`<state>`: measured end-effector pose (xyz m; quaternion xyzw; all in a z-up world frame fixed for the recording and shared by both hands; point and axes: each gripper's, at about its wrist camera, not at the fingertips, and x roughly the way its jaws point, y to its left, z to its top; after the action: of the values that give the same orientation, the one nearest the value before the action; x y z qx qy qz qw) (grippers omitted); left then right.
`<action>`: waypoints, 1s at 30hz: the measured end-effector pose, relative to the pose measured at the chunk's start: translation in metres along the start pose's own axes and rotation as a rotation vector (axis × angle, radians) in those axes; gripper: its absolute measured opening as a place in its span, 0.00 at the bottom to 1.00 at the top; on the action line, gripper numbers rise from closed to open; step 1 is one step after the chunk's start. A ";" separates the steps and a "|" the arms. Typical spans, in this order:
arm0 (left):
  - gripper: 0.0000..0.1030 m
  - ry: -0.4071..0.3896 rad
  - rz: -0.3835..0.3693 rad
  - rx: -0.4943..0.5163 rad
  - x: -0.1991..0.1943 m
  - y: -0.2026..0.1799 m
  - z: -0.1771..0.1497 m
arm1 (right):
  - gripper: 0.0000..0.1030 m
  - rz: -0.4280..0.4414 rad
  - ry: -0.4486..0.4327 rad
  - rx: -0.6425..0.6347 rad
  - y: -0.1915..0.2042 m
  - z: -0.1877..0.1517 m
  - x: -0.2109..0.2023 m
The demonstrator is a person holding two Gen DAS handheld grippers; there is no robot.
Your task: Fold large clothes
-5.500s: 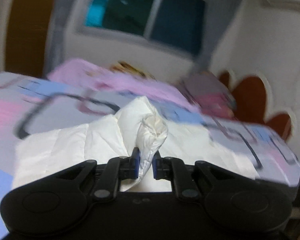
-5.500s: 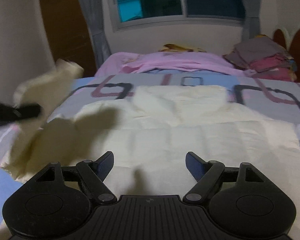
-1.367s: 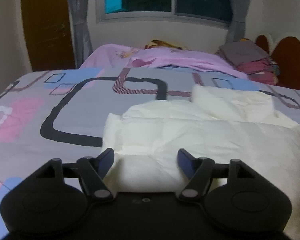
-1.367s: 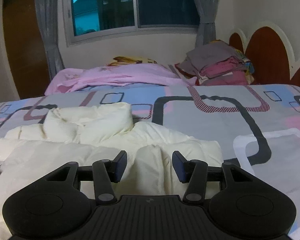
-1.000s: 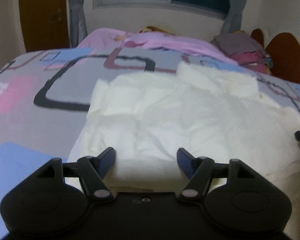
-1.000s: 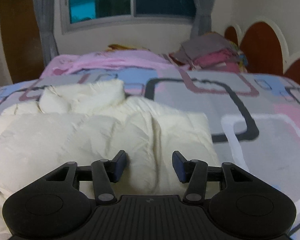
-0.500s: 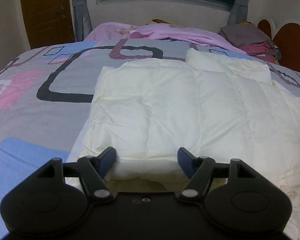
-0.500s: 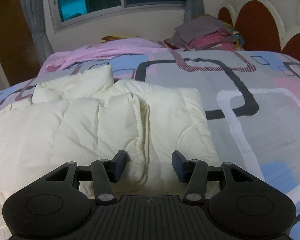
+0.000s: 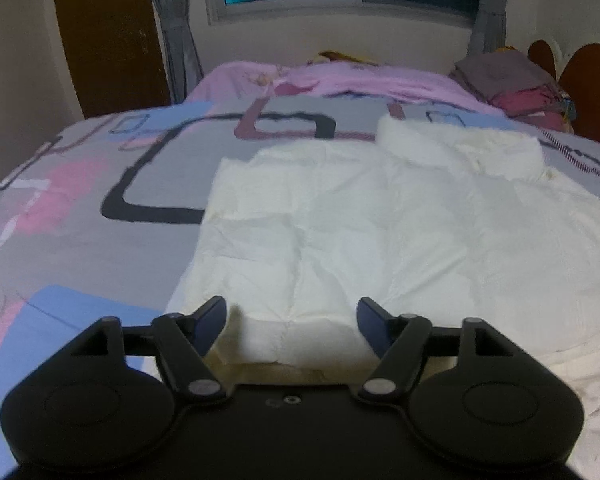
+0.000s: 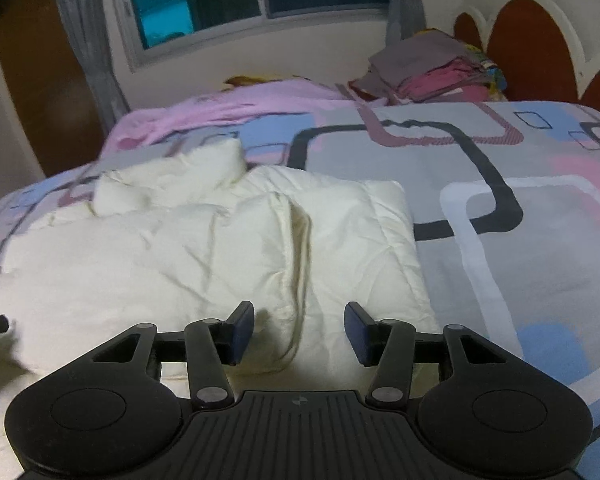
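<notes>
A: Cream quilted padding, that's the puffer jacket, lying on the patterned bedspread with its collar end toward 12 o'clock. What's different from a second or so back?

B: It was bunched and lumpy then; now the body lies flatter and squarer, sides tucked in. Five seconds ago the left gripper was clenched on a wad of the fabric; now it's released, jaws spread, with the near hem between them but not pinched.

A: And the right gripper?

B: Also released, jaws apart, straddling a long crease at the jacket's near edge. I'd judge the side folds done and the lengthwise fold next, hem carried toward 12 o'clock.

A: Anything one camera catches that the other misses?

B: The right wrist view shows that raised crease and the jacket's edge at 3 o'clock; it also shows the left gripper's tip at 9 o'clock. The left wrist view shows the smooth 9 o'clock side and the brown door. Both see the stacked clothes near the headboard
</notes>
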<state>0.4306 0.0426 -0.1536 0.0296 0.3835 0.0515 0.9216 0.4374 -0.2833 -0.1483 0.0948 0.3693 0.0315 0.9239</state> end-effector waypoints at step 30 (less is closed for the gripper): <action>0.87 -0.048 -0.086 0.072 -0.145 0.017 -0.089 | 0.84 -0.006 -0.025 -0.137 0.037 -0.108 -0.168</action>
<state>0.2644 0.0433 -0.1128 0.0475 0.3635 -0.0026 0.9304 0.2419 -0.2523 -0.1039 0.0304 0.3552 0.0529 0.9328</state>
